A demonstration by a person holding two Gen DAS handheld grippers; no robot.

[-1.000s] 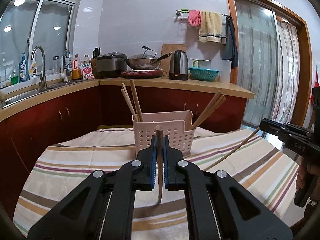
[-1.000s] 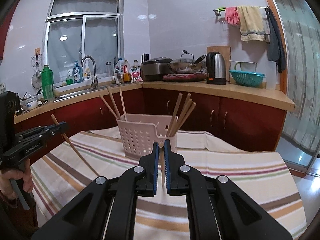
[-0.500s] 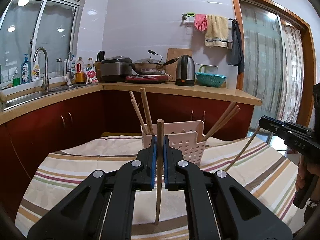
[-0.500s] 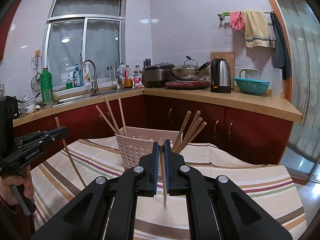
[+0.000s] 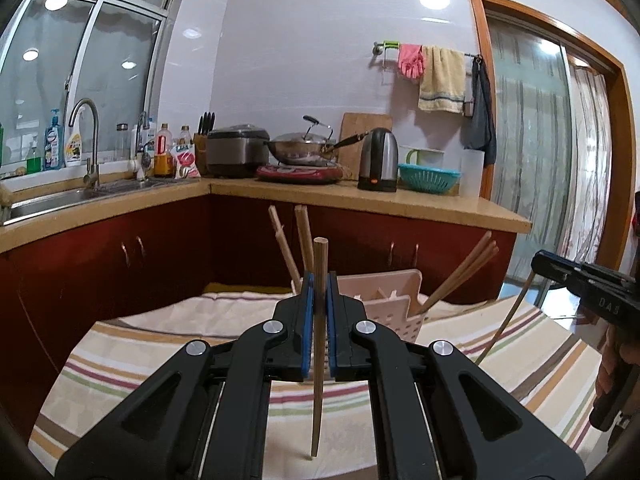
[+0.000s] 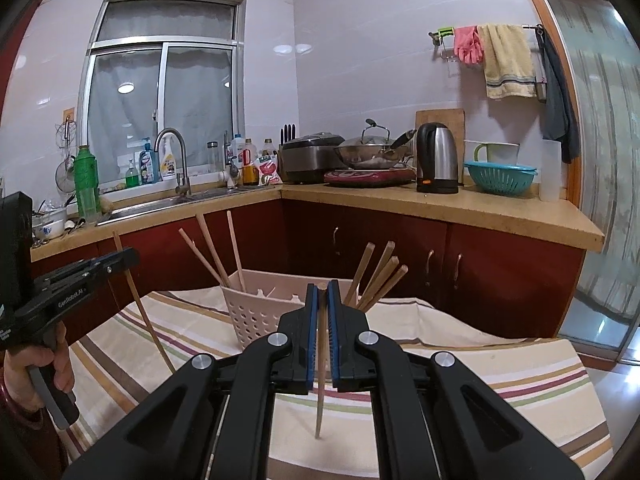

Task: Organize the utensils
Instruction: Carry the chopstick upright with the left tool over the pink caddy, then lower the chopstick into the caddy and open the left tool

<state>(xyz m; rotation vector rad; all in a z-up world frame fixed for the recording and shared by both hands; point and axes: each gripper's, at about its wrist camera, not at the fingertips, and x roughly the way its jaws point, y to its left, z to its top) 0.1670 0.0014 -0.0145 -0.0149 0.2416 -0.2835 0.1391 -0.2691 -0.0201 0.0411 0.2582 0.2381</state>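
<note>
Left wrist view is showing the left gripper [image 5: 319, 300] clamping a wooden chopstick [image 5: 318, 360] near its upper end, tip hanging clear above the striped tablecloth [image 5: 160, 340]; the right gripper [image 6: 322, 312] is likewise pinching its own chopstick [image 6: 321, 380]. Both sticks are looking light, stiff and smooth, liable to swivel in the pads, so gripping nearer mid-length would be steadier. Chopsticks already leaning in the pink basket [image 6: 252, 312] are crowding its compartments.
</note>
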